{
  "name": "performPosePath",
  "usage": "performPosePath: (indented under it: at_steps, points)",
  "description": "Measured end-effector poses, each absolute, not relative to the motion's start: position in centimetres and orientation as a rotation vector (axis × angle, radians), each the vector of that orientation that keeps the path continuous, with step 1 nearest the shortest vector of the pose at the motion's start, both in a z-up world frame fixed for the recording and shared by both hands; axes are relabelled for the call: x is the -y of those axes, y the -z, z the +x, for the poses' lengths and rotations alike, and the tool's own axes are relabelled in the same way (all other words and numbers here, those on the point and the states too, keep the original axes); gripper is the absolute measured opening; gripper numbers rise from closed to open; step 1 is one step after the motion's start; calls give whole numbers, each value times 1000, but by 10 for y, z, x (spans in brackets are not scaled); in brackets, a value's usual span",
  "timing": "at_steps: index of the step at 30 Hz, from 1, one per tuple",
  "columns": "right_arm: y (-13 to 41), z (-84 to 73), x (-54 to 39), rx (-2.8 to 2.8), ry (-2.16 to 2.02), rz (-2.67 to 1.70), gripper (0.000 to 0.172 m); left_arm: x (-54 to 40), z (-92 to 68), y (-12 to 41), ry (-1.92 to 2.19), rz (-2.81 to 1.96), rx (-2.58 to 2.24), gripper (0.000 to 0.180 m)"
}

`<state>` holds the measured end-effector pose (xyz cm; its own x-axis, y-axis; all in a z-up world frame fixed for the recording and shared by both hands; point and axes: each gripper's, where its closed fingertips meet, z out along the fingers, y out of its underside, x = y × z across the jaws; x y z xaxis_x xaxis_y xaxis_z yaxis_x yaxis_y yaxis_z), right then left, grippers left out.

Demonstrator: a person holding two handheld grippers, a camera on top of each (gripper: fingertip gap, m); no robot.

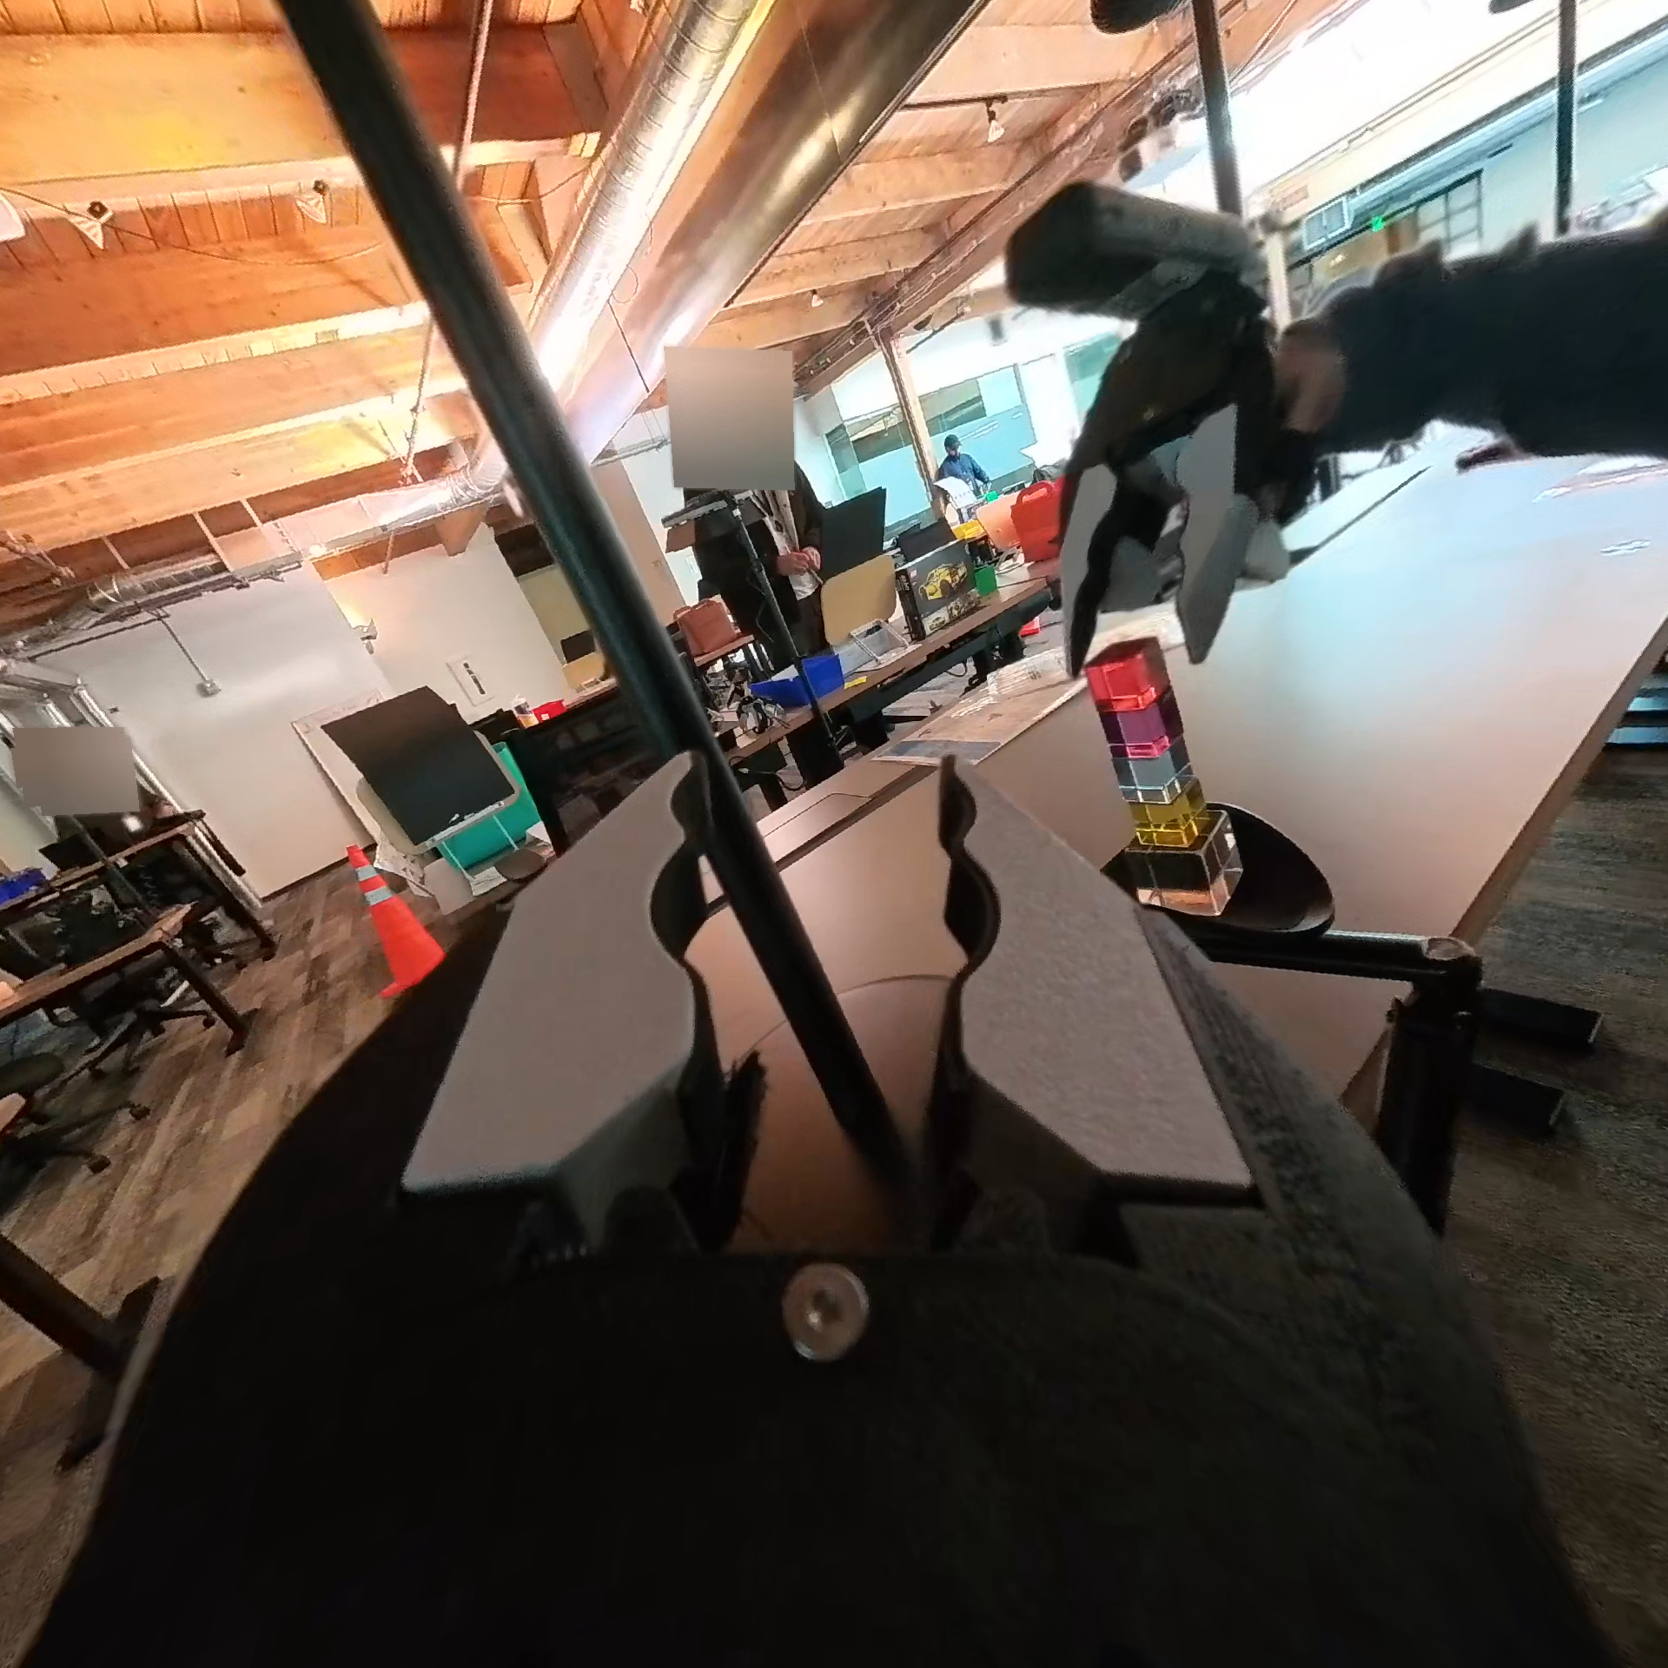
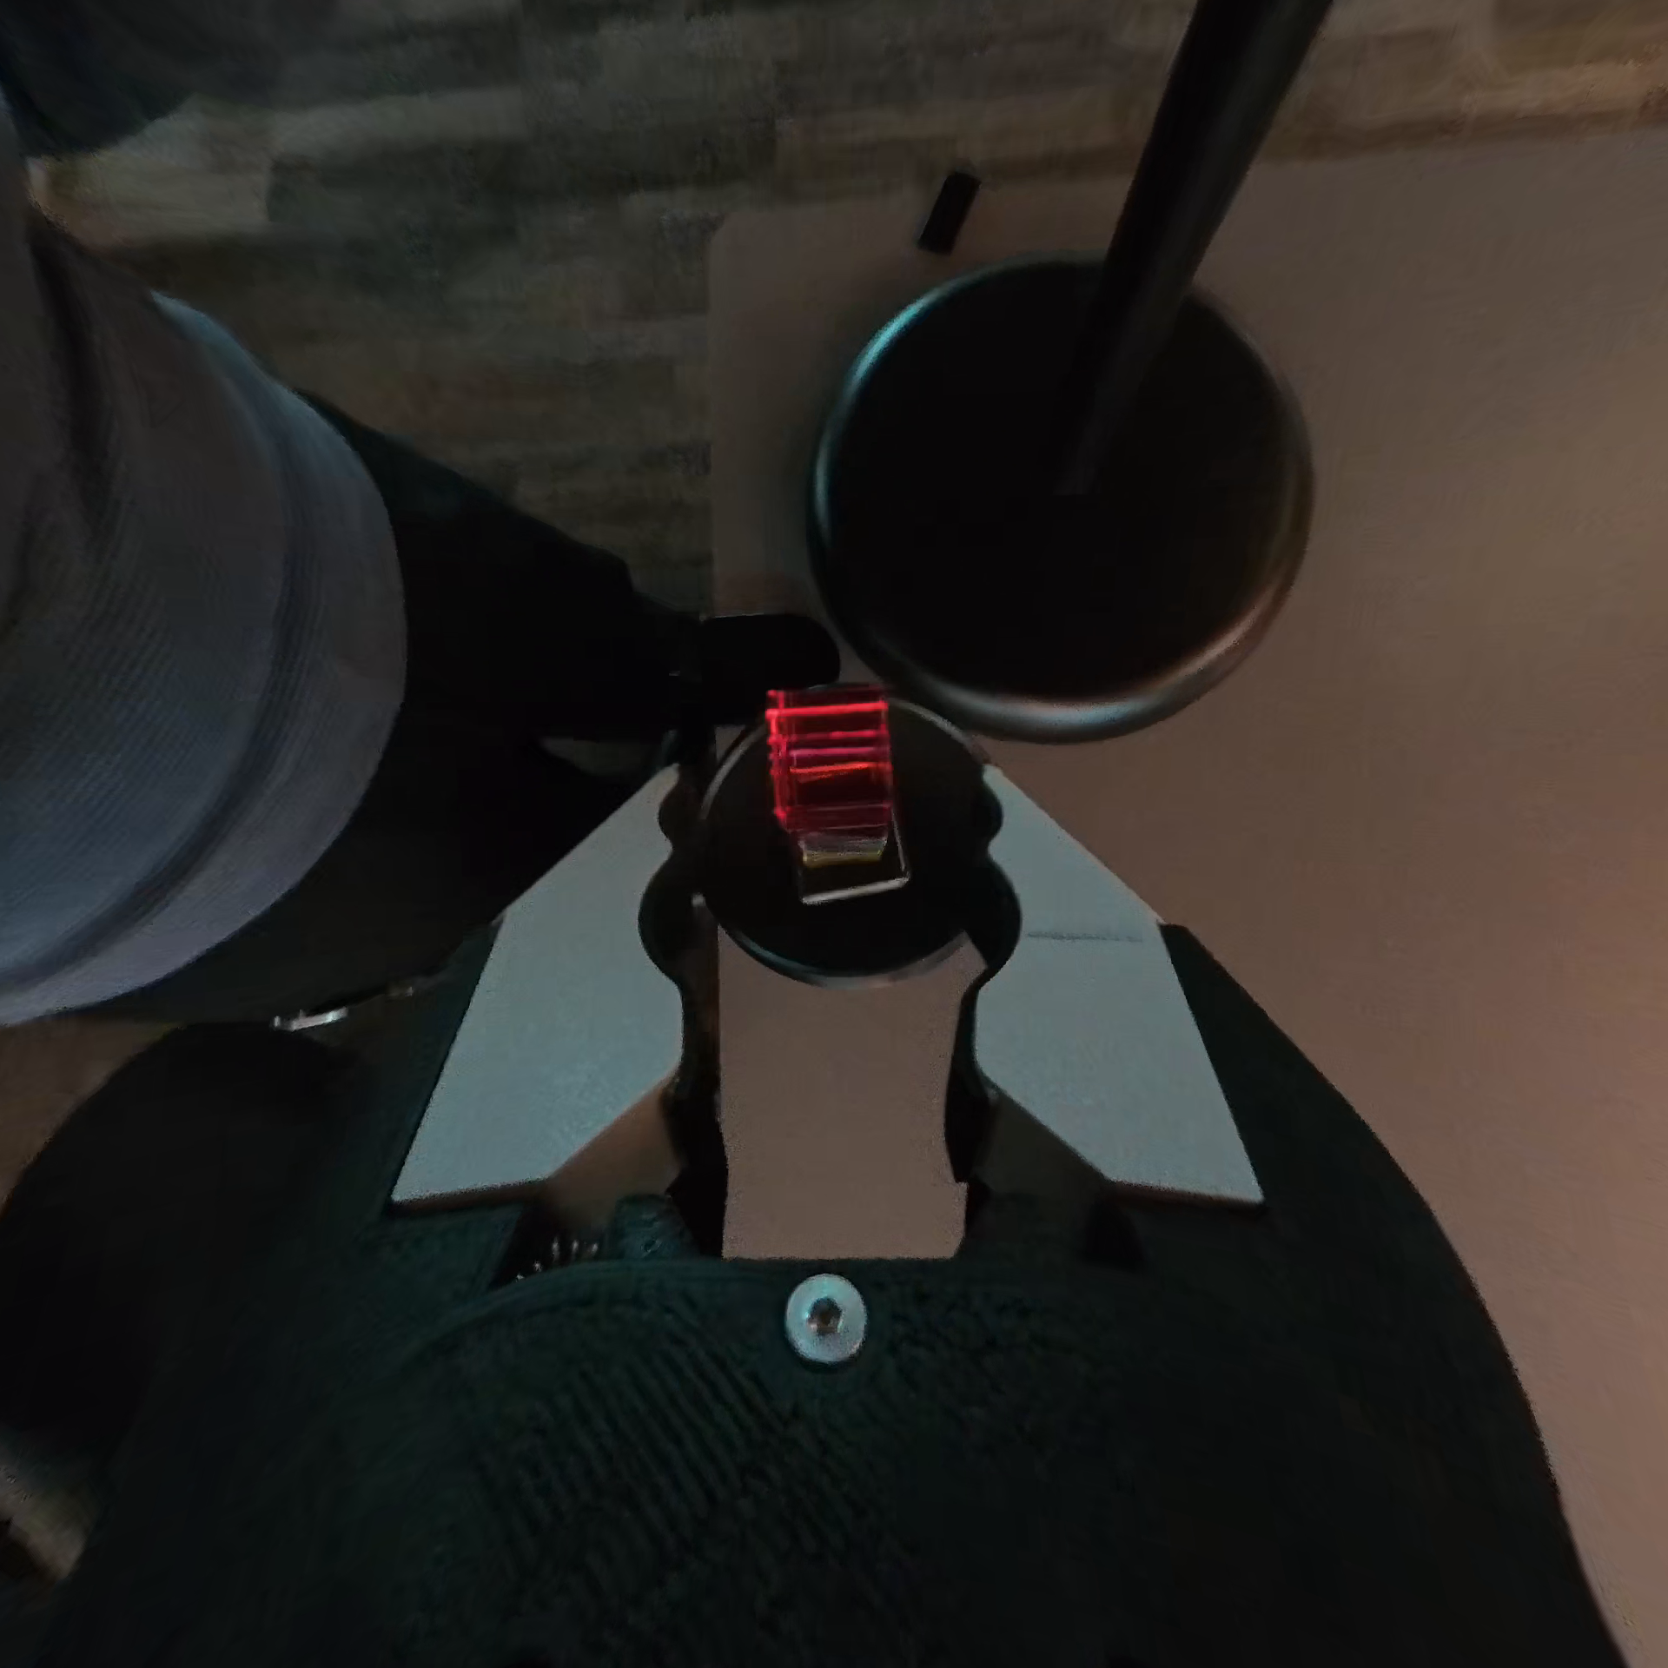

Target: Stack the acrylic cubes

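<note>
Broadly, the pale table point(image 1: 1354, 686) carries a small black dish point(image 1: 1282, 866) near its edge, and on it stands a tower of clear coloured cubes point(image 1: 1160, 776), red one point(image 1: 1124, 677) on top. The cubes look hard, glossy and slippery, the tower slightly staggered and likely easy to topple, so flat opposite faces seem the safest hold. The right gripper point(image 1: 1137, 645) hangs released just above the red cube, gripping nothing. The left gripper point(image 1: 817, 794) is spread too, a thin black pole point(image 1: 632, 578) crossing between its fingers.

You can read no text in either view; the printed sheet point(image 1: 957, 727) on the far table and the box point(image 1: 943, 587) with a yellow car picture are too blurred.
</note>
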<state>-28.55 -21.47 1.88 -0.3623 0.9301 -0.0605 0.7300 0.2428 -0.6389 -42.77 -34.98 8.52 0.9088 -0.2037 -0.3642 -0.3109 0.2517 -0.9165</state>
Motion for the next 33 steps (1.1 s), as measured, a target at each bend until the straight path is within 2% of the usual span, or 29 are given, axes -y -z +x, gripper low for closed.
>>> performPosePath:
  at_steps: [6,13,17,23,26,30,33]
  points:
    - [-66,-275,240,1900,-871,-1391,58,357,-448,-89,-11,-1340,-366,59]
    - [-130,-330,322,1875,-844,-889,53,378,-470,-104,38,-1346,-311,56]
    - [-147,-398,377,1842,-987,-655,51,406,-497,-111,37,-1369,-221,60]
    - [-148,-499,427,1577,-1421,-591,50,472,-557,-101,-113,-1426,-97,64]
    - [-137,-553,444,1450,-1558,-622,67,514,-598,-95,-233,-1399,-36,65]
    - [-108,-638,457,1353,-1576,-792,104,574,-662,-84,-368,-1391,78,73]
    - [-86,-708,456,1315,-1464,-963,116,620,-718,-70,-443,-1457,186,81]
